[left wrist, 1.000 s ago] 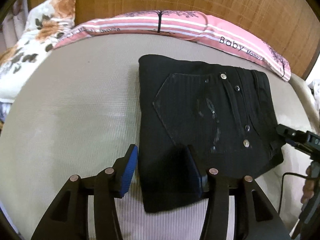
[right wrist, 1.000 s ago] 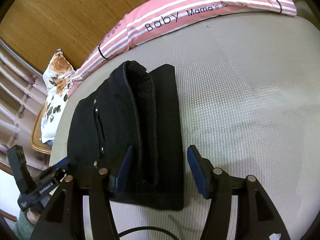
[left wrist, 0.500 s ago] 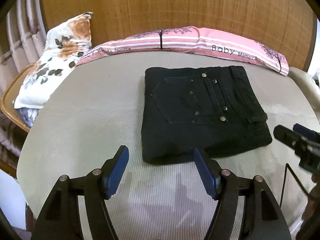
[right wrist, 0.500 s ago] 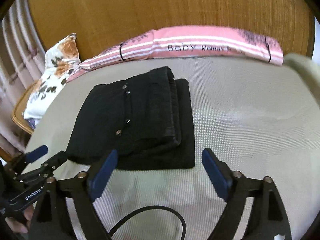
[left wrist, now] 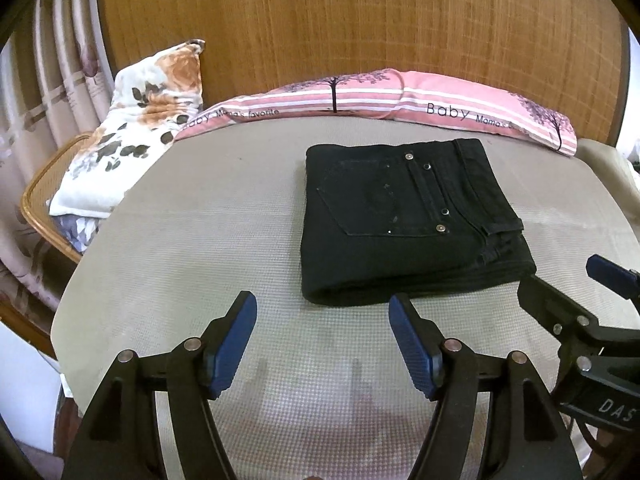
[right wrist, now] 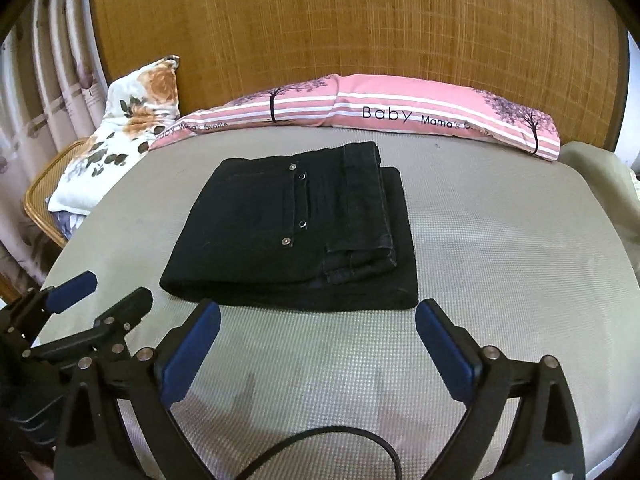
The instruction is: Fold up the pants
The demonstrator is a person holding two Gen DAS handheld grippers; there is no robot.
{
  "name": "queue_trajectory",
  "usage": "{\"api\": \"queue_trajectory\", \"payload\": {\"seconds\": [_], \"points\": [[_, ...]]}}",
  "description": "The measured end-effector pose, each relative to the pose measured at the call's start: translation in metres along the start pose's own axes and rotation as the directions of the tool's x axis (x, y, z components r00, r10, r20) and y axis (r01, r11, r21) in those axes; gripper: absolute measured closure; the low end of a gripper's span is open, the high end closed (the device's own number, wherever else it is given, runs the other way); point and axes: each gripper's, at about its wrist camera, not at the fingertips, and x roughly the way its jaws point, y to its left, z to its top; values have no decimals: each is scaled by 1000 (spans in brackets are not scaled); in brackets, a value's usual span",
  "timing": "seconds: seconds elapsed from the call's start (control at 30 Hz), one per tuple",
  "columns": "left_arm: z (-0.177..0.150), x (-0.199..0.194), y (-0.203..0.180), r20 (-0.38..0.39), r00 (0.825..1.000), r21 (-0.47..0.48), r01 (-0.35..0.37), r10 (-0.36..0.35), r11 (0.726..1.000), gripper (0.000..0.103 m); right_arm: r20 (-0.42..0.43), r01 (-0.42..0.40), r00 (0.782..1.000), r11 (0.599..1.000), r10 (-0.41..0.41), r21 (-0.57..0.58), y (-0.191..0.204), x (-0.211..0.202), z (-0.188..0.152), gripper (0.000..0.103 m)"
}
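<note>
The black pants [left wrist: 404, 224] lie folded into a compact rectangle on the beige mattress [left wrist: 192, 248], back pocket and metal studs facing up. They also show in the right wrist view [right wrist: 296, 232]. My left gripper [left wrist: 322, 340] is open and empty, just in front of the pants' near edge. My right gripper [right wrist: 318, 344] is open and empty, also in front of the near edge. Each gripper shows in the other's view: the right one [left wrist: 568, 292] at the right edge, the left one [right wrist: 100, 300] at the left edge.
A pink striped bolster pillow [left wrist: 400, 100] lies along the wooden headboard [left wrist: 360, 20]. A floral pillow [left wrist: 132, 128] leans at the back left above a rattan chair [left wrist: 44, 184]. Curtains [left wrist: 40, 100] hang at left. A black cable [right wrist: 340, 440] crosses the right view's bottom.
Both grippers have let go of the pants and pulled back toward me and up. Their jaws opened wider. The folded pants stay flat on the mattress.
</note>
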Motion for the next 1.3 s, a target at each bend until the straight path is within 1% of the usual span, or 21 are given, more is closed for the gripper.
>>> {"api": "queue_trajectory", "payload": {"seconds": [0.53,1.3], "points": [[-5,1,-2,-13,1000,4,-5,5,1000,34,-19,9,1000,1000,-9,8,1,4,-8,6],[-8,5,-1,-26,1000,2,-11,11,1000,34,-40,14,999,1000,-13,19,-1,9,-10,6]]}}
